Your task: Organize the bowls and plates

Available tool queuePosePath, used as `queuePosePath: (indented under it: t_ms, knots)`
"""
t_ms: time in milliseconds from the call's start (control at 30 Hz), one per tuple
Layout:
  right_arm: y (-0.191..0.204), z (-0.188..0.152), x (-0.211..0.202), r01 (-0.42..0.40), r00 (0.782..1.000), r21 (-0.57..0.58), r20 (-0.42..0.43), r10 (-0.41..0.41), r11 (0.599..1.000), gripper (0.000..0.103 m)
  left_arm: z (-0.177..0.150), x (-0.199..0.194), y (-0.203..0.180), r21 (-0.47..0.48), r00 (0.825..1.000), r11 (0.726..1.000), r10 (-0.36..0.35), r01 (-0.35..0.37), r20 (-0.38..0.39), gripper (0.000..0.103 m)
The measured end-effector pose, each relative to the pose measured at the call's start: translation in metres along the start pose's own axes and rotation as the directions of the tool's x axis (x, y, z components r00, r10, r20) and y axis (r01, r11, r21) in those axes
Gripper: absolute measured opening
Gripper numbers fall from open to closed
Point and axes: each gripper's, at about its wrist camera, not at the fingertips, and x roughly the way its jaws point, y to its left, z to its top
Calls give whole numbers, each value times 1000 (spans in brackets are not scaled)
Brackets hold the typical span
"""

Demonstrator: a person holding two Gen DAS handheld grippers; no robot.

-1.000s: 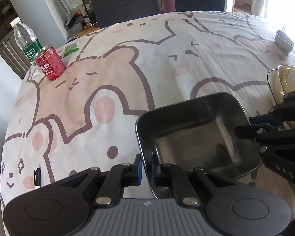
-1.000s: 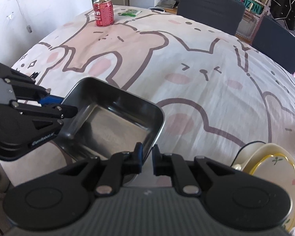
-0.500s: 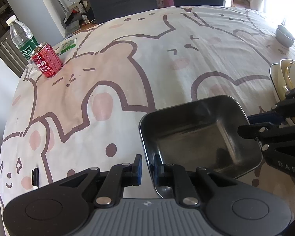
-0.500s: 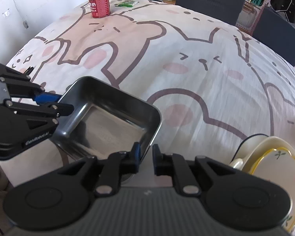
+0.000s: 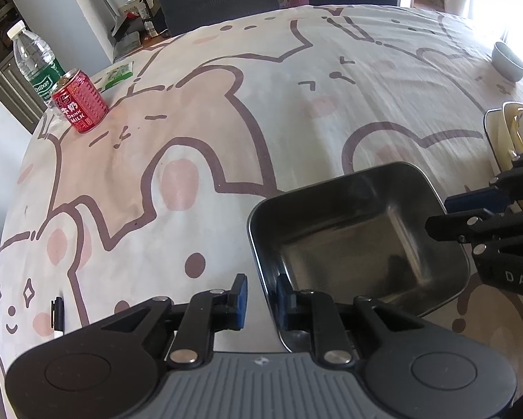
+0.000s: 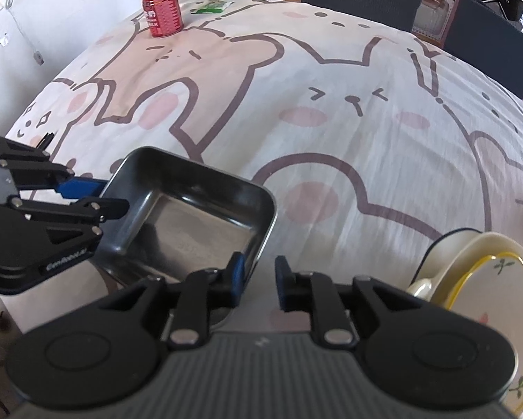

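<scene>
Squarely dark metal tray point(image 5: 359, 241), rounded corners, shiny scuffed base, on tablecloth point(image 5: 226, 111)

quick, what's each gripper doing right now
left gripper: open, just been opening, metal tray rim between its fingers
right gripper: open, just been opening, tray rim between its fingers

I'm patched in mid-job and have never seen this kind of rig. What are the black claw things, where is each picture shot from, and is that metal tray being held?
No robot here: a person carries a two-finger gripper in each hand, with a fisheye camera on each one looking along its fingers.

In the left wrist view, the left gripper fills the bottom edge. In the right wrist view, that is the right gripper.

Both straddle opposite rims of the square metal tray, which sits on a cartoon-print tablecloth. Their jaws have just been opening; gaps show beside the rim, so the tray looks released.

Also there: cream plates, a small grey bowl, a red can and a water bottle.
</scene>
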Motion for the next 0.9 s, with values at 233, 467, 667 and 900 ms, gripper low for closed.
queuePosePath:
  t_ms: [233, 467, 667, 900]
  knots:
    - [-9, 3, 2, -46, 999, 70, -13, 47, 996, 23, -2, -3, 5, -24, 1000, 1000, -17, 17, 7, 21]
    - [-13, 4, -3, -111, 994, 86, 6, 110, 990, 32, -5, -10, 13, -72, 999, 997, -36, 37, 18, 30]
    - [-12, 2, -19, -128, 990, 60, 59, 125, 990, 48, -2, -33, 22, -133, 995, 990, -44, 56, 92, 55]
    - [-57, -4, -60, -57, 972, 113, 233, 30, 992, 76, 19, -56, 21, -211, 977, 974, -43, 88, 208, 93]
